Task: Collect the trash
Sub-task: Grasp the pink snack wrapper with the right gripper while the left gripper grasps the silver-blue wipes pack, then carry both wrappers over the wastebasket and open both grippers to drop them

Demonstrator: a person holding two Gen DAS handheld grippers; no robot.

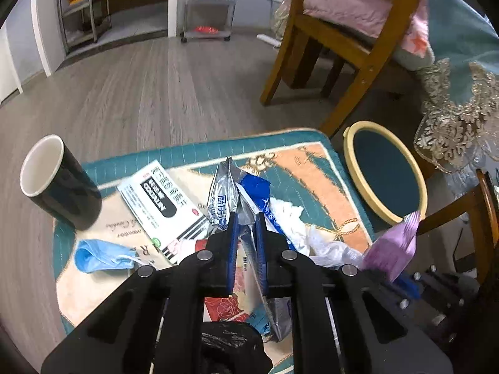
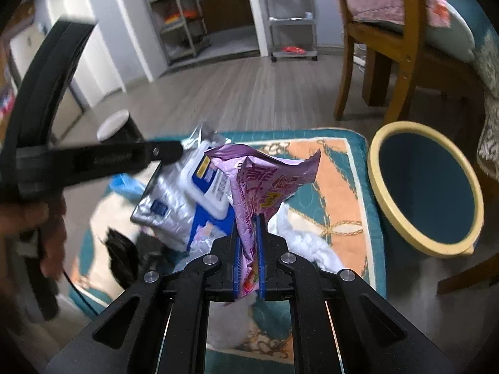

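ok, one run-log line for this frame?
left gripper: shut on silver-blue packet | right gripper: shut on purple wrapper | bin: empty

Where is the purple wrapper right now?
The purple wrapper is clamped in the right gripper, held up over the mat, with the bin just to its right in the right wrist view.

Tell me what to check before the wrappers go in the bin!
1. Left gripper pinching the silver-blue packet: ok.
2. Right gripper pinching the purple wrapper: ok.
3. Bin mouth open and uncovered: ok.
4. Bin beside the mat, close by: ok.
5. Packets lifted clear of the pile: cannot tell.
6. Other trash, like the blue mask, left on the mat: not ok.
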